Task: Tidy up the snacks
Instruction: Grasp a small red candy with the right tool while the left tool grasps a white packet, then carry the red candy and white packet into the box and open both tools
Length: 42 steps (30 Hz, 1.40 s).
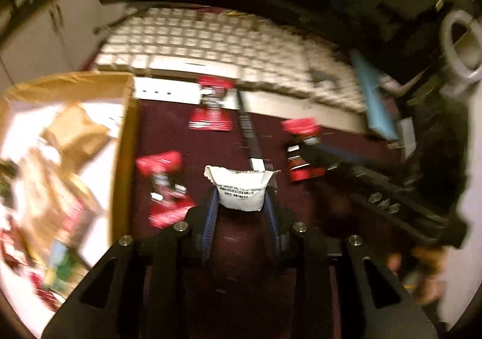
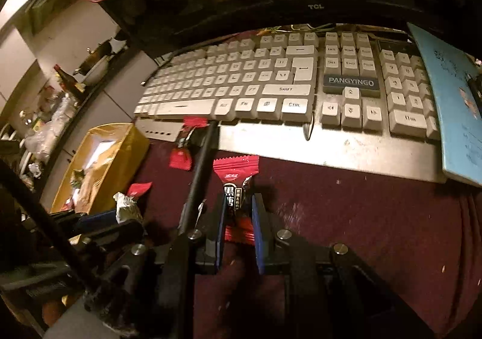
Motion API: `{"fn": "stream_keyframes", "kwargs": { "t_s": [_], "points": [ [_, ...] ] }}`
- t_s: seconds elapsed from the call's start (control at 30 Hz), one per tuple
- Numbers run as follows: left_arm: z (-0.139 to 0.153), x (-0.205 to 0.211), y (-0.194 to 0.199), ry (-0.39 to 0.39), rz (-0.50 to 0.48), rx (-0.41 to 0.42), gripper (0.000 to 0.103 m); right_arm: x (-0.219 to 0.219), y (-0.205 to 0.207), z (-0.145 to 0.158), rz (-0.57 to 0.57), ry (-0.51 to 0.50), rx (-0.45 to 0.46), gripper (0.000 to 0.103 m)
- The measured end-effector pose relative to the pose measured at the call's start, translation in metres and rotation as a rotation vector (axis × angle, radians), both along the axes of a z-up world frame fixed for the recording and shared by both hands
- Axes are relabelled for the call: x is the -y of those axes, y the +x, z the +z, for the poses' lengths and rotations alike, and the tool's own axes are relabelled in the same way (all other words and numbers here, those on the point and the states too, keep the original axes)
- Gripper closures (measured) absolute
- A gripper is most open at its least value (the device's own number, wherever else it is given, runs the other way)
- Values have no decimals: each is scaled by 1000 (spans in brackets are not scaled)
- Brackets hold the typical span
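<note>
My left gripper [image 1: 241, 199] is shut on a small white printed snack packet [image 1: 239, 179], held just above the dark red mat [image 1: 301, 203]. My right gripper [image 2: 239, 199] is shut on a red-and-black wrapped candy [image 2: 236, 172], which is also lifted off the mat. Two more red candies lie loose on the mat in the left wrist view, one near the keyboard [image 1: 211, 110] and one beside the box [image 1: 165, 188]. To the left stands an open cardboard box [image 1: 128, 128] holding several snacks.
A white keyboard [image 2: 241, 83] runs across the back of the mat under a dark monitor. A black pen [image 2: 201, 170] lies slanted between the grippers. A blue notebook [image 2: 452, 98] rests at the right and a cluttered shelf [image 2: 60, 98] at the far left.
</note>
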<state>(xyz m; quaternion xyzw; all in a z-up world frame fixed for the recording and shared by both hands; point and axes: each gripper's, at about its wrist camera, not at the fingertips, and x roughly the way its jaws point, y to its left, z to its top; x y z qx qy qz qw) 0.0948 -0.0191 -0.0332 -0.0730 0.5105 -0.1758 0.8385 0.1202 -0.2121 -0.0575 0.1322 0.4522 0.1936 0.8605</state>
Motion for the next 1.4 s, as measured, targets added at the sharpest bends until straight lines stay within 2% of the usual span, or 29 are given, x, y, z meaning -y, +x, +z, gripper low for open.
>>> {"fn": "stream_keyframes", "kwargs": {
  "t_s": [0.1,0.17,0.3,0.43,0.5,0.57,0.77,0.9,1.07,1.13,1.17,1.2,1.23,1.27,1.3,1.4],
  "points": [
    [1,-7,-3,-178,-17,-40,71,8,-13,3,20,110,16,89],
    [5,-7,-4,-208,-4,-43,71,11,-19,7,7,119,26,89],
    [31,-25,-33,-162,55,25,71,-1,-41,26,52,161,72,89],
    [48,-64,-62,-122,154,105,71,-52,-57,45,173,150,121,89],
    [52,-90,-77,-49,236,138,71,-80,-64,51,236,136,139,89],
    [50,-106,-82,-16,274,152,71,-102,-65,52,285,144,128,89],
    [29,-133,-82,94,358,131,71,-159,-58,48,366,97,118,89],
    [18,-143,-82,119,372,115,70,-190,-50,38,399,86,78,88],
    [5,-157,-80,148,392,88,67,-203,-47,31,391,81,64,85],
    [3,-154,-81,178,395,89,61,-204,-45,26,371,80,53,77],
    [4,-153,-83,175,396,101,53,-201,-45,26,362,88,51,63],
    [6,-151,-85,170,392,114,40,-197,-47,28,348,94,57,51],
    [10,-148,-88,163,392,142,32,-192,-49,32,331,97,75,46],
    [14,-146,-91,162,401,168,20,-186,-54,39,311,96,108,38],
    [18,-144,-93,165,412,191,12,-180,-60,47,296,85,152,34],
    [33,-132,-101,184,420,266,8,-170,-72,60,268,38,205,32]
  ]
}}
